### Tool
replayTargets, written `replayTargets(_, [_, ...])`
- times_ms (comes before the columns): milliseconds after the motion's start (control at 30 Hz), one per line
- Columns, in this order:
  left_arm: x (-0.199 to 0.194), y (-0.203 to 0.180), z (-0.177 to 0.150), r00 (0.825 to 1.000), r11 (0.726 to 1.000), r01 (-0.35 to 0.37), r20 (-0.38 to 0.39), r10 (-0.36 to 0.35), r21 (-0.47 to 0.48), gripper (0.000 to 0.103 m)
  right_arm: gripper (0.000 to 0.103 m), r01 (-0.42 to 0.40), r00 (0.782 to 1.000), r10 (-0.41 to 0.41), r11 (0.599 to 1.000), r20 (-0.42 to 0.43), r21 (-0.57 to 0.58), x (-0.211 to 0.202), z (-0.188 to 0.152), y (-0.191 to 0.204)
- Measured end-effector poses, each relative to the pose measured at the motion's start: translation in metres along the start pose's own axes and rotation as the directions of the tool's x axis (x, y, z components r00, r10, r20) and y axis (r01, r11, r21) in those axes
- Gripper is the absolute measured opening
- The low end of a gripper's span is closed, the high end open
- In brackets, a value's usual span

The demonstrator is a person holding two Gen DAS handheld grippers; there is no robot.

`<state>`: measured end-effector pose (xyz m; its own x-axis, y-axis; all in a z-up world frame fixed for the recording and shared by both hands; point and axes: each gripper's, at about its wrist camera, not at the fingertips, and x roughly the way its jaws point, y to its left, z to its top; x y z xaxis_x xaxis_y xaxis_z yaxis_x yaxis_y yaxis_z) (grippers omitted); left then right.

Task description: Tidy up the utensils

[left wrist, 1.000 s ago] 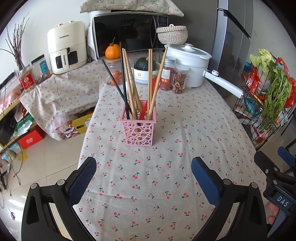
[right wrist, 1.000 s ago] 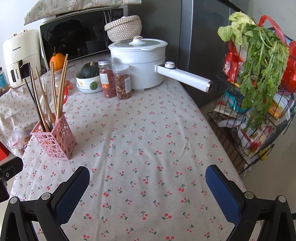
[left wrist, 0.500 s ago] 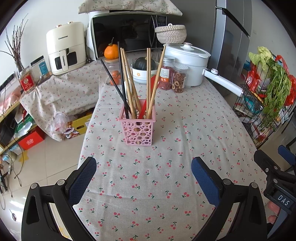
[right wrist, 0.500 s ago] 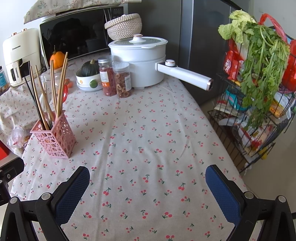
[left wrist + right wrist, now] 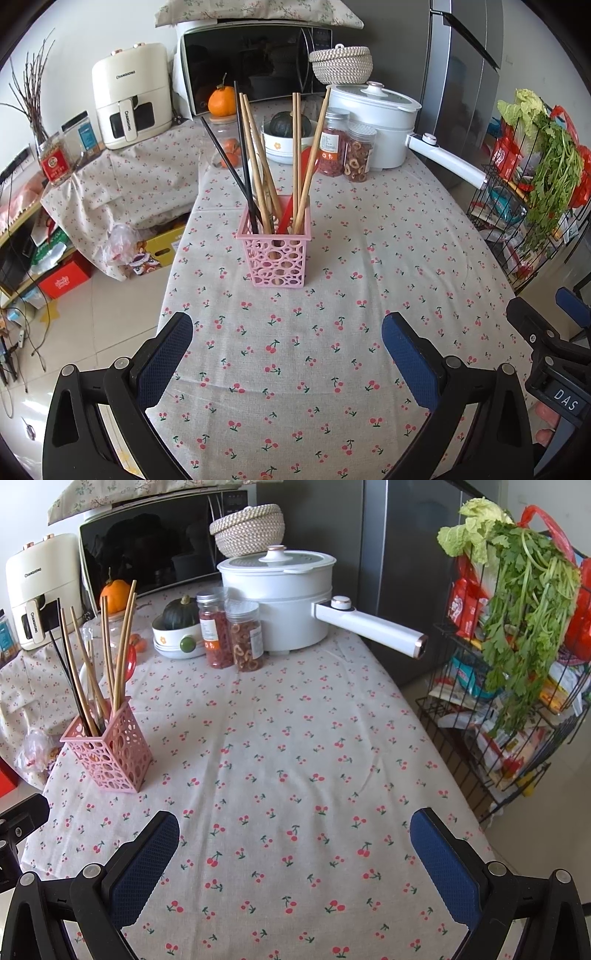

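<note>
Table: I look down on a long table under a pale cloth printed with small red cherries (image 5: 332,369). Its near stretch carries only the holder.

Clutter at the far end: a white lidded electric pot with a long handle (image 5: 280,602) and two clear jars of dried red fruit (image 5: 347,149) stand well apart from the holder. I judge they do not crowd the work.

Holder: a pink square plastic basket with round cut-out holes (image 5: 275,254) stands upright near the table's left edge, straight ahead of my left tool. I judge it light and easy to tip or slide on the cloth, so I would steady it by its rim, not push its side.

Utensils: several pale wooden chopsticks (image 5: 303,162) and two thin black chopsticks (image 5: 242,158) lean outward in the basket, with a red plastic piece (image 5: 291,210) among them whose shape I cannot tell. I judge the sticks stiff, light and smooth, likely to slip or pivot between pads. I would take one on its bare upper shaft, above the rim, square across it.

Left gripper (image 5: 286,350): its blue-padded fingers stand wide apart with nothing between them, hovering short of the basket.

Right gripper (image 5: 295,853): likewise spread wide and empty above bare cloth, with the basket off to its left.
</note>
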<state>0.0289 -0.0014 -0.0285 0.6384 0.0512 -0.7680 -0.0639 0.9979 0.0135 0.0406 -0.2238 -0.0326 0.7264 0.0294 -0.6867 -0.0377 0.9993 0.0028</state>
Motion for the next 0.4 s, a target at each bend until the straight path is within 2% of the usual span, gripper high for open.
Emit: replayTargets(400, [0.0063, -0.0039, -0.0028, 1.000, 1.000, 0.017, -0.022, -0.016, 0.016, 0.103, 0.103, -0.010, 1.000, 0.010, 1.000, -0.014, 0.007, 0.0022, 0.0001, -0.0022])
